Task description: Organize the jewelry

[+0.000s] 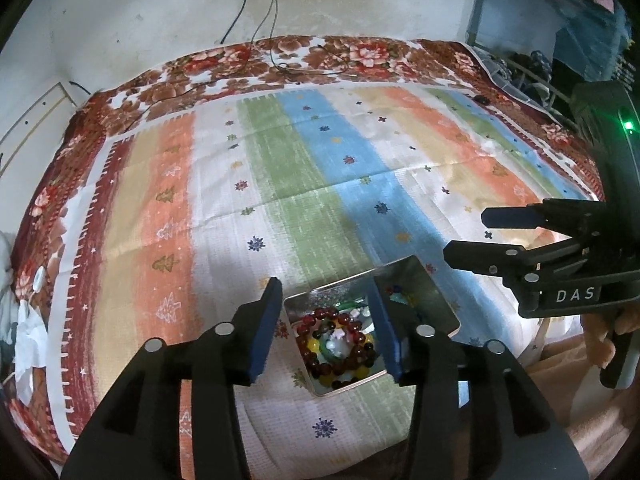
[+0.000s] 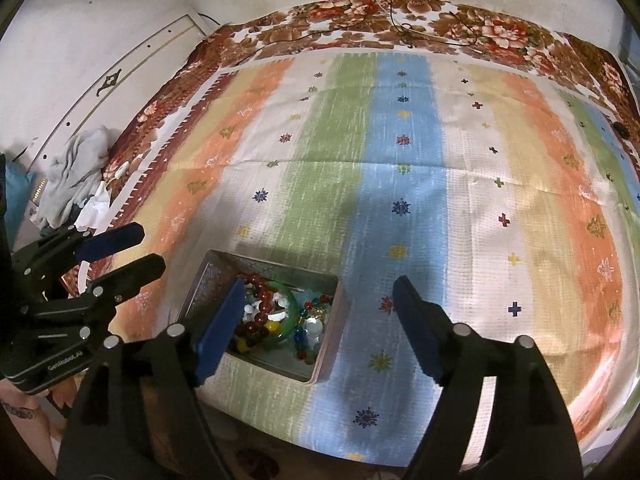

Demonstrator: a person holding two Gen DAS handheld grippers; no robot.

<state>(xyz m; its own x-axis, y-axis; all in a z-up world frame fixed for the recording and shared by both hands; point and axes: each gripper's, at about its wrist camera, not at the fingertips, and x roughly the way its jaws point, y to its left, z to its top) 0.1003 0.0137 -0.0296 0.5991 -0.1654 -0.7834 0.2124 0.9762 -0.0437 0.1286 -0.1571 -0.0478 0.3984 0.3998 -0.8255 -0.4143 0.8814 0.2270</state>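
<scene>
A silver metal tin (image 1: 424, 280) (image 2: 210, 276) sits on the striped cloth near the front edge. It holds a heap of jewelry (image 1: 340, 340) (image 2: 276, 316): dark red bead bracelets, yellow and blue beads, white pieces and a green bangle (image 2: 294, 308). My left gripper (image 1: 326, 326) is open and empty, hovering above the tin with its fingers either side of the heap. My right gripper (image 2: 318, 324) is open and empty, just right of and above the tin; it also shows in the left wrist view (image 1: 480, 236). The left gripper shows in the right wrist view (image 2: 144, 250).
The striped cloth (image 2: 400, 160) covers a bed with a floral blanket (image 1: 320, 56) at the far edge. Black cables (image 1: 272, 32) hang from a wall socket onto the blanket. Crumpled grey cloth and paper (image 2: 76, 176) lie at the left side.
</scene>
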